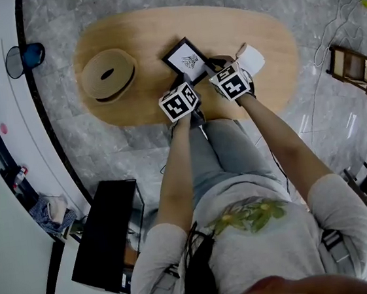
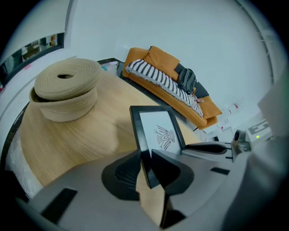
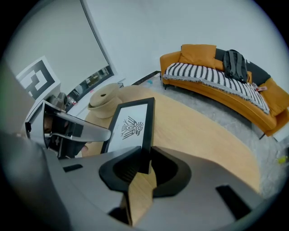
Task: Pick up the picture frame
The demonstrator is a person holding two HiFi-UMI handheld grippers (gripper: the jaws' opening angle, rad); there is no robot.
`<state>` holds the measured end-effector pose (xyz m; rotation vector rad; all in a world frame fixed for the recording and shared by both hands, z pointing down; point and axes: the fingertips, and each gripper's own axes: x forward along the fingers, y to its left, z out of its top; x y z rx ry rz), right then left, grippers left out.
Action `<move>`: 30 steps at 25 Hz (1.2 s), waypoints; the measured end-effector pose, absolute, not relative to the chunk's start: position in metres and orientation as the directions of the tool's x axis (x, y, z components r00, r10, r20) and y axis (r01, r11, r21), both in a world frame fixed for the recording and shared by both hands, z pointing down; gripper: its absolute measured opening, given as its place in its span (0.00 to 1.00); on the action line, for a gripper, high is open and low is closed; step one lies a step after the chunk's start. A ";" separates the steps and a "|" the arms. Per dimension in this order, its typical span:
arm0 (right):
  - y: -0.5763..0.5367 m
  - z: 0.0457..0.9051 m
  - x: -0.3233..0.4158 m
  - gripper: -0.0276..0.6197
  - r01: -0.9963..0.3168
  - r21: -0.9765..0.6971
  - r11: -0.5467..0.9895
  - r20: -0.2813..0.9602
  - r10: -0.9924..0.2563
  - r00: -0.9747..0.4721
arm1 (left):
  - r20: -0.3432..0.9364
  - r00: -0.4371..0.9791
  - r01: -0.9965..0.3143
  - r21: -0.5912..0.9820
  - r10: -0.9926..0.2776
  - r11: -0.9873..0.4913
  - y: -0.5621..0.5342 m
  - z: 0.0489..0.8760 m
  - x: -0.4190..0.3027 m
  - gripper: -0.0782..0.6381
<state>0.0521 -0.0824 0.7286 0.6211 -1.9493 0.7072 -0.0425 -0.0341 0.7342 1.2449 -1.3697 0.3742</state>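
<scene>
The picture frame (image 1: 187,60) is black with a white sheet that bears a small dark drawing. Both grippers hold it tilted over the oval wooden table (image 1: 262,28). In the left gripper view the left gripper (image 2: 145,164) is shut on the lower left edge of the picture frame (image 2: 160,131). In the right gripper view the right gripper (image 3: 145,164) is shut on the lower right edge of the picture frame (image 3: 133,124). In the head view the left gripper (image 1: 186,85) and the right gripper (image 1: 214,65) stand close together at the frame's near side.
A lidded woven basket (image 1: 108,74) sits at the table's left end. A white object (image 1: 253,57) lies just right of the right gripper. A black box (image 1: 108,234) stands on the floor at lower left. An orange sofa (image 3: 226,81) with a striped throw is across the room.
</scene>
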 end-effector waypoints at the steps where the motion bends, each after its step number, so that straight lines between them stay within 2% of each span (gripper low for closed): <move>1: -0.083 0.723 0.052 0.16 -0.677 -0.216 0.703 0.891 -0.141 -0.431 | 0.857 0.258 -0.819 0.439 -0.445 0.370 -0.036 0.729 -0.043 0.23; 30: -0.101 0.545 0.062 0.16 -0.736 -0.190 0.649 0.822 -0.304 -0.481 | 0.758 0.316 -0.867 0.474 -0.570 0.150 -0.064 0.550 -0.038 0.23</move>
